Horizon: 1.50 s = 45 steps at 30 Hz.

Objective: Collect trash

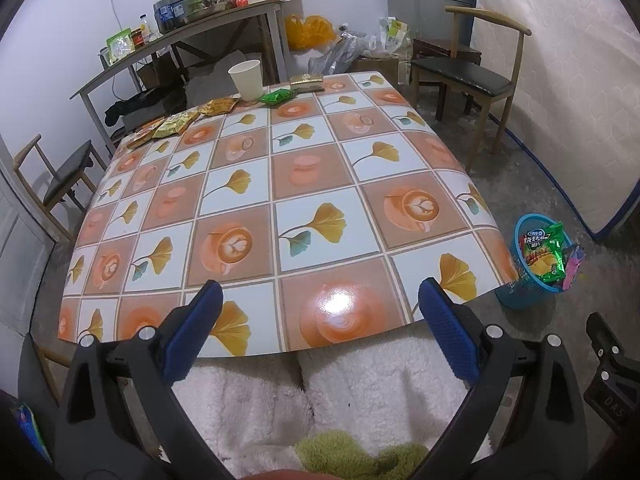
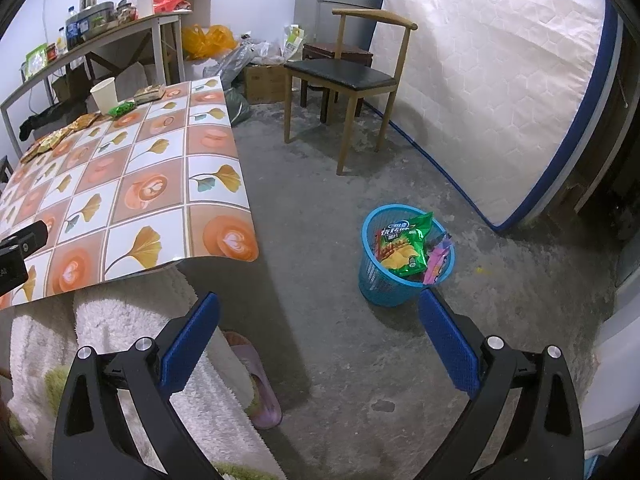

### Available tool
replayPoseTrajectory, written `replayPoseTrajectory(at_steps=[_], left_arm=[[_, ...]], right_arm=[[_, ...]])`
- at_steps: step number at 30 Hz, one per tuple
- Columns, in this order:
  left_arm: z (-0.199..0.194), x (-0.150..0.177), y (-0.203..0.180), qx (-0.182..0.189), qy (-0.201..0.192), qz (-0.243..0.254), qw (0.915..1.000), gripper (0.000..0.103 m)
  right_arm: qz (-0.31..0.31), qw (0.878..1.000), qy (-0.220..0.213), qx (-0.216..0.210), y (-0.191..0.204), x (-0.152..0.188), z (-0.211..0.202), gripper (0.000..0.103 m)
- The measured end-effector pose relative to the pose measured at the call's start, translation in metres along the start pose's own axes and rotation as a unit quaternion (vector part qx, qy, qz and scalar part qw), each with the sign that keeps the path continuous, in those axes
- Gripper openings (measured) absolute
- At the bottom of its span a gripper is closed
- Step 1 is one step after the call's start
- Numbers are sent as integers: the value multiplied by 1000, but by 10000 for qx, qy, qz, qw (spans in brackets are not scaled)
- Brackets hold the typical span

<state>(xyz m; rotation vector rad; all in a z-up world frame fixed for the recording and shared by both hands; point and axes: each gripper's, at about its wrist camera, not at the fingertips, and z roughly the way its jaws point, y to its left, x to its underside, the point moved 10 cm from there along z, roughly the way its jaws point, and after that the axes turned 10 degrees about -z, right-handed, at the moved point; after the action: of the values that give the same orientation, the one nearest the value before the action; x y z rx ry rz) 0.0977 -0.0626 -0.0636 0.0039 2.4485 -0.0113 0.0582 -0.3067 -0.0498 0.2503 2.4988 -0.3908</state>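
A blue mesh trash basket point(image 2: 400, 280) stands on the concrete floor right of the table, holding a green chip bag point(image 2: 404, 246) and a pink wrapper point(image 2: 438, 258); it also shows in the left wrist view point(image 1: 520, 288). At the table's far edge lie a white paper cup point(image 1: 247, 79), a green wrapper point(image 1: 277, 97), a gold packet point(image 1: 306, 80) and several yellow-orange snack wrappers point(image 1: 176, 124). My left gripper point(image 1: 320, 304) is open and empty over the table's near edge. My right gripper point(image 2: 320, 312) is open and empty above the floor, near the basket.
The patterned table point(image 1: 304, 184) fills the left wrist view. A wooden chair point(image 2: 348, 76) stands beyond the basket, a mattress point(image 2: 500, 80) leans on the right wall. A cluttered side table point(image 1: 192, 28) stands behind. A purple slipper point(image 2: 256, 380) lies on the floor.
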Motion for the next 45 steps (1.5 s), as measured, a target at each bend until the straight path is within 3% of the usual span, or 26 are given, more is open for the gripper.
replayPoseTrajectory(at_steps=[45], left_arm=[[0,2,6,-12,36,-19,10000,94]], right_arm=[[-204,9996,-163,67,10,-8,-14,96]])
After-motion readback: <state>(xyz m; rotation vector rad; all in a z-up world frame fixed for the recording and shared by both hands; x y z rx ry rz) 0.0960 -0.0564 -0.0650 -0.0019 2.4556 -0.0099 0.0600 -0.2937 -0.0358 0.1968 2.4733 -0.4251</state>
